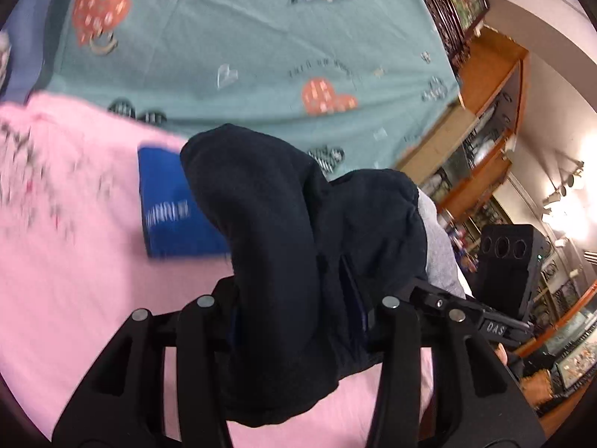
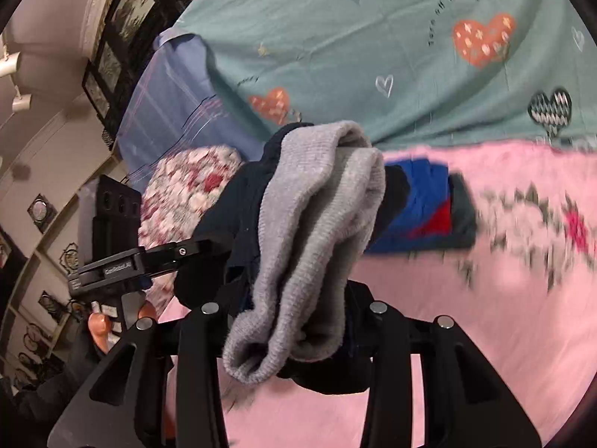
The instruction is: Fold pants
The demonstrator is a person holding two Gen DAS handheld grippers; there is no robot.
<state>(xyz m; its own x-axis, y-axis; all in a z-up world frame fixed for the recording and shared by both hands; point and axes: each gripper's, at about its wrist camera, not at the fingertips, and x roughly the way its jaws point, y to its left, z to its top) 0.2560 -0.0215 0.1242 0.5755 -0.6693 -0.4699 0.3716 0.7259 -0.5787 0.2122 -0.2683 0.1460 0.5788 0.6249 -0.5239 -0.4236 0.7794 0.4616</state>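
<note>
Nearby, folded blue clothes lie behind the gripped pants.

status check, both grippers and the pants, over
Left hand-held gripper shut on dark navy pants with grey lining. Right hand-held gripper shut on same pants, lifted off pink blanket. Folded blue garment lies beyond.

Bunched pants fill my jaws, blocking forward view. Folded blue stack occupies pink blanket; teal sheet beyond lies open.

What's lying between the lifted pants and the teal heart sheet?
Folded blue clothing on the pink blanket, beyond the pants; teal sheet starts behind. Right wrist view shows it.
</note>
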